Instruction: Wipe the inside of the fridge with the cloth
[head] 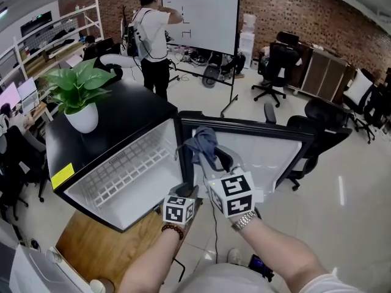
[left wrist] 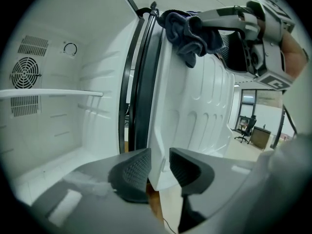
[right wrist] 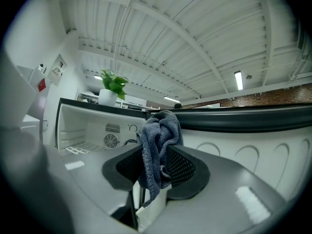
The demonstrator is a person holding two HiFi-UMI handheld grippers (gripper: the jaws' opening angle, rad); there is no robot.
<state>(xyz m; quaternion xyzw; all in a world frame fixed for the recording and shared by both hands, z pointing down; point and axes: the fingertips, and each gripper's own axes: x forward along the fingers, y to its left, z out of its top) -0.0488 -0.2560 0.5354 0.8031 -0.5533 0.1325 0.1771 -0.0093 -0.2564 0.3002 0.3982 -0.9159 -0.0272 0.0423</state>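
Note:
A small black fridge (head: pixel 137 112) stands on a wooden table with its door (head: pixel 269 157) swung open to the right. Its white inside (left wrist: pixel 58 135) has a shelf (left wrist: pixel 48 93) and a round fan vent (left wrist: pixel 24 72). My right gripper (head: pixel 211 157) is shut on a blue-grey cloth (head: pixel 203 141), held up near the door's top edge. The cloth (right wrist: pixel 158 143) bunches between the right gripper's (right wrist: pixel 158 167) pads and hangs over them. My left gripper (left wrist: pixel 160 172) sits lower, its pads closed on the lower corner of the white door liner (left wrist: pixel 195 101). The cloth (left wrist: pixel 187 30) shows above it.
A potted plant (head: pixel 79 96) stands on the fridge top. The wooden table (head: pixel 110 249) sticks out below the fridge. Behind are a whiteboard (head: pixel 201 20) with a person (head: pixel 153 38) at it, and several office chairs (head: pixel 275 66) on the right.

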